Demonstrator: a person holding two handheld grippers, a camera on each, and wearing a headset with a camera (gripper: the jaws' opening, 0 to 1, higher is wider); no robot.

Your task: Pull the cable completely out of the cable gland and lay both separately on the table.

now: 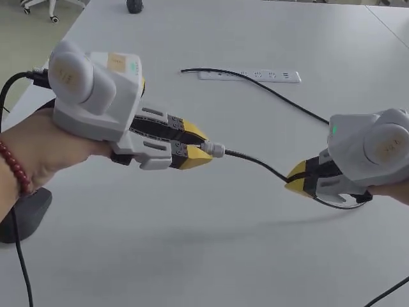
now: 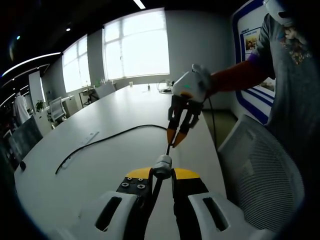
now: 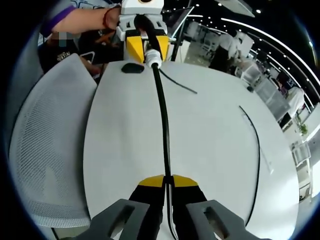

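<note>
My left gripper (image 1: pixel 199 148) is shut on the white cable gland (image 1: pixel 213 150), which pokes out between its yellow fingertips (image 2: pixel 162 173). The black cable (image 1: pixel 255 161) runs out of the gland (image 2: pixel 162 164) to my right gripper (image 1: pixel 295 179), which is shut on it. In the right gripper view the cable (image 3: pixel 163 120) stretches straight from my closed yellow tips (image 3: pixel 167 181) up to the gland (image 3: pixel 153 59) held in the left gripper (image 3: pixel 148 47). The right gripper (image 2: pixel 176 138) hangs ahead in the left gripper view. Both grippers are held above the white table (image 1: pixel 211 243).
A white power strip (image 1: pixel 255 75) lies at the table's far side, with a black cable (image 1: pixel 281 97) trailing past it toward the right gripper. A black object (image 1: pixel 24 214) sits at the left edge. A mesh chair (image 2: pixel 260 170) stands beside the table.
</note>
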